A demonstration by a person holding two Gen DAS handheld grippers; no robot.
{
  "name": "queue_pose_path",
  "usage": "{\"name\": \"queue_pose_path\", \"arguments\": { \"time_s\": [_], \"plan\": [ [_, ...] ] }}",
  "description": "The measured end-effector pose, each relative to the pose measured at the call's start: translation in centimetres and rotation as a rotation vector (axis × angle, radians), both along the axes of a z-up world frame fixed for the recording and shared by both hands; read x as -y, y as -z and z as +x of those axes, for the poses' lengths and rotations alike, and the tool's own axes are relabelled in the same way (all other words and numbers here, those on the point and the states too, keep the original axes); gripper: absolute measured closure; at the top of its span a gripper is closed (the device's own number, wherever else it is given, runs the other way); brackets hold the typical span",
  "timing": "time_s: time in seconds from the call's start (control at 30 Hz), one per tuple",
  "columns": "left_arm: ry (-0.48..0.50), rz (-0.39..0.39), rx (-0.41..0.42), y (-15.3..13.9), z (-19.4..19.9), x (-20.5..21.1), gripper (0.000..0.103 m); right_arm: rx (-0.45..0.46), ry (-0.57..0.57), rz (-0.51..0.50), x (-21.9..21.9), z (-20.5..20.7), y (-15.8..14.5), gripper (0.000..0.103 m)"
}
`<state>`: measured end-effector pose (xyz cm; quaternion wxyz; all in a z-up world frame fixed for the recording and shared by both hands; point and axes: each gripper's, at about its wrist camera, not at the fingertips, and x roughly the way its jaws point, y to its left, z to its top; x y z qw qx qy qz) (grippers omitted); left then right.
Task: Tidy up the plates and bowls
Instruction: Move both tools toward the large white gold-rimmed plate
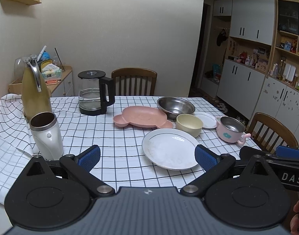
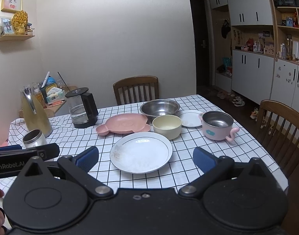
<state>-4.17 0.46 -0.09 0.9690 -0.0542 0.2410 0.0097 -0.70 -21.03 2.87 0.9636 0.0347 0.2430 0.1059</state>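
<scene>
While hovering above the near table edge, both spread wide and empty: left gripper [image 1: 147,157], right gripper [image 2: 145,159]. Just beyond the fingertips, apart from them, large white plate [image 2: 141,152] flat on checked tablecloth [image 2: 188,168]; farther off, yellow bowl [image 2: 166,126].

— What are you losing sight of from the left wrist?

— The pink bear-shaped plate [image 1: 141,116] is hiding the steel basin's [image 1: 176,105] near-left base, and the yellow bowl [image 1: 189,124] is covering part of the small white plate [image 1: 206,119]. The right gripper [image 1: 288,152] is running off the frame's edge.

— And from the right wrist?

— The steel tumbler [image 2: 34,138] is sitting half behind the left gripper [image 2: 9,148]. The large white plate [image 2: 141,152] is perhaps showing a faint pattern; I'm not making it out.
</scene>
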Motion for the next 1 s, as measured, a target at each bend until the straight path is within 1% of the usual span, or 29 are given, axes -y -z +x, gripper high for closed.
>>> {"name": "queue_pose_path", "arguments": {
  "time_s": [0.03,0.07,0.2,0.37,0.53,0.77,1.0],
  "plan": [
    [0.003,0.001,0.001,-0.2,-0.1,0.1,0.000,-0.001,0.002,-0.003,0.0,0.0,0.0,0.000],
    [-0.001,0.002,-0.007,-1.1,0.2,0.5,0.000,-0.001,0.001,-0.001,0.1,0.1,0.0,0.000],
    [-0.009,-0.004,-0.022,-2.1,0.6,1.4,0.000,0.007,0.000,-0.001,0.2,0.1,-0.2,0.000],
    [-0.010,0.024,-0.007,-3.1,0.7,2.2,0.000,0.027,0.000,-0.006,0.3,0.0,-0.7,0.000],
    [-0.008,0.019,-0.006,-3.6,0.9,2.5,0.000,0.041,-0.010,-0.008,0.2,0.0,-1.4,0.000],
    [-0.011,0.037,-0.007,-4.4,1.2,3.1,0.000,0.025,-0.014,-0.002,0.4,0.3,-1.9,0.000],
    [-0.012,0.030,-0.015,-5.0,1.4,3.6,0.000,0.004,-0.007,0.016,0.8,0.7,-2.4,0.000]
  ]
}}
